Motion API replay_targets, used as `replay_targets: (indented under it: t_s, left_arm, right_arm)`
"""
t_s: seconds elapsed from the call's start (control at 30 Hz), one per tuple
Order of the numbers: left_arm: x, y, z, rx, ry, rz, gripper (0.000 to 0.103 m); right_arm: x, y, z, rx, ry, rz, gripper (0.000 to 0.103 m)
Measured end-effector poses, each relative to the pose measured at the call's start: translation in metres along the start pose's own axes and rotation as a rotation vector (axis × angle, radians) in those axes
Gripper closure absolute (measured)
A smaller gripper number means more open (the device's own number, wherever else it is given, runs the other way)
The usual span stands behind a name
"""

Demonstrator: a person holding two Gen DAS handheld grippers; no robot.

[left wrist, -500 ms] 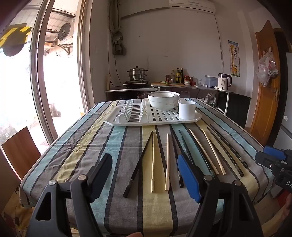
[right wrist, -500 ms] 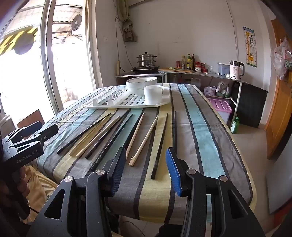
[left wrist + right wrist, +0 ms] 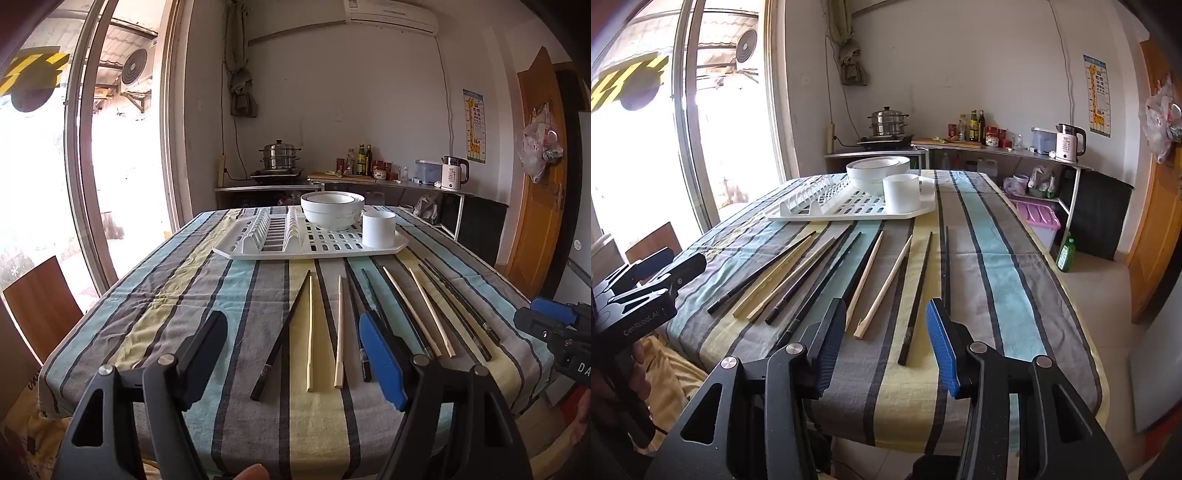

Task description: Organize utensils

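Note:
Several chopsticks, black [image 3: 282, 334] and pale wood [image 3: 339, 330], lie side by side on the striped tablecloth [image 3: 177, 295], pointing toward a white drying rack [image 3: 314, 249]. On the rack stand stacked white bowls [image 3: 332, 210] and a white cup [image 3: 378, 229]. My left gripper [image 3: 293, 360] hovers open over the near ends of the left chopsticks, nothing between its fingers. In the right wrist view the same black chopsticks [image 3: 916, 291] and wooden chopsticks [image 3: 884, 286] lie ahead of my right gripper [image 3: 886, 350], which is open and empty above the table's near edge.
A wooden chair back [image 3: 37, 306] stands left of the table by the glass door [image 3: 85, 155]. Behind the table is a counter with a steamer pot [image 3: 279, 158], bottles and a kettle [image 3: 455, 178]. A pink bin [image 3: 1039, 218] and green bottle [image 3: 1065, 254] sit on the floor at right.

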State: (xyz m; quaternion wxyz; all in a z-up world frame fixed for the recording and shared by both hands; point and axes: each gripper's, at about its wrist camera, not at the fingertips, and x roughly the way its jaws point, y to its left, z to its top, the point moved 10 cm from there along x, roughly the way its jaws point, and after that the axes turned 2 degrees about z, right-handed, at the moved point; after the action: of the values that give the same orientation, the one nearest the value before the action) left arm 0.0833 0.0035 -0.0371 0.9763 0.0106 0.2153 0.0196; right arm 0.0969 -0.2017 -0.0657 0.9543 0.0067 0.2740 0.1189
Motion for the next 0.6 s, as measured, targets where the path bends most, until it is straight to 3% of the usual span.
replay_targets:
  t_s: [0.6]
  left_arm:
    - [-0.0010,0.0002,0.0023,0.002,-0.006,0.000,0.027]
  right_arm:
    - [-0.0005,0.0043,-0.0004,-0.008,-0.002,0.000,0.057]
